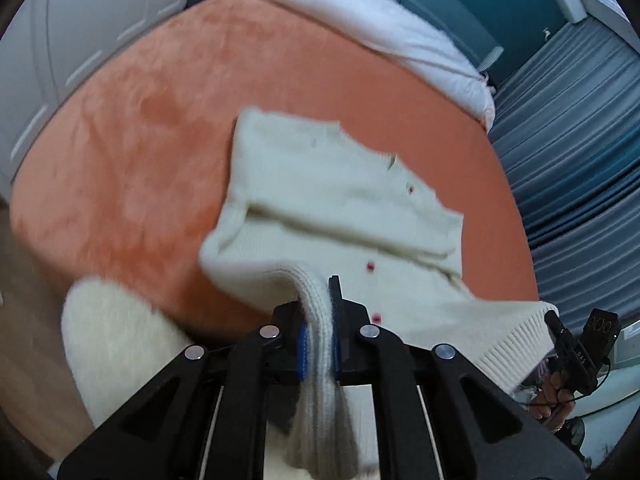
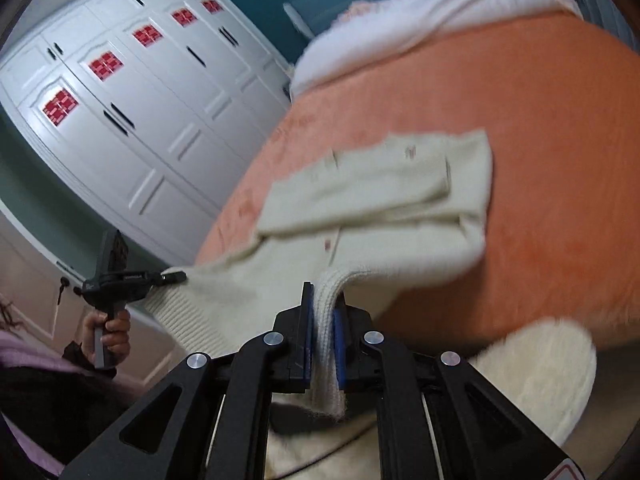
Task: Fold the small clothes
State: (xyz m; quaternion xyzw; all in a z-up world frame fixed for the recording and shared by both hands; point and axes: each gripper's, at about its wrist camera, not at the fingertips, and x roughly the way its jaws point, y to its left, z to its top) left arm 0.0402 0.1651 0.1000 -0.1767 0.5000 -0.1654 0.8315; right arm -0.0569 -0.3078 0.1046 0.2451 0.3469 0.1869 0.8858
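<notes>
A small cream knit cardigan (image 1: 340,208) with red buttons lies on the orange bed cover (image 1: 160,128), its sleeves folded across the body. My left gripper (image 1: 320,320) is shut on the ribbed hem at one corner and lifts it off the bed. My right gripper (image 2: 324,320) is shut on the ribbed hem at the other corner of the cardigan (image 2: 380,200). The hem stretches between the two grippers. The right gripper also shows in the left wrist view (image 1: 560,332); the left gripper shows in the right wrist view (image 2: 176,278).
The orange cover (image 2: 540,140) spans the bed. A white quilt (image 1: 380,20) lies at the far end. A fluffy cream cushion (image 1: 112,340) sits by the near bed edge. White wardrobe doors (image 2: 140,100) stand on one side, blue curtains (image 1: 572,140) on the other.
</notes>
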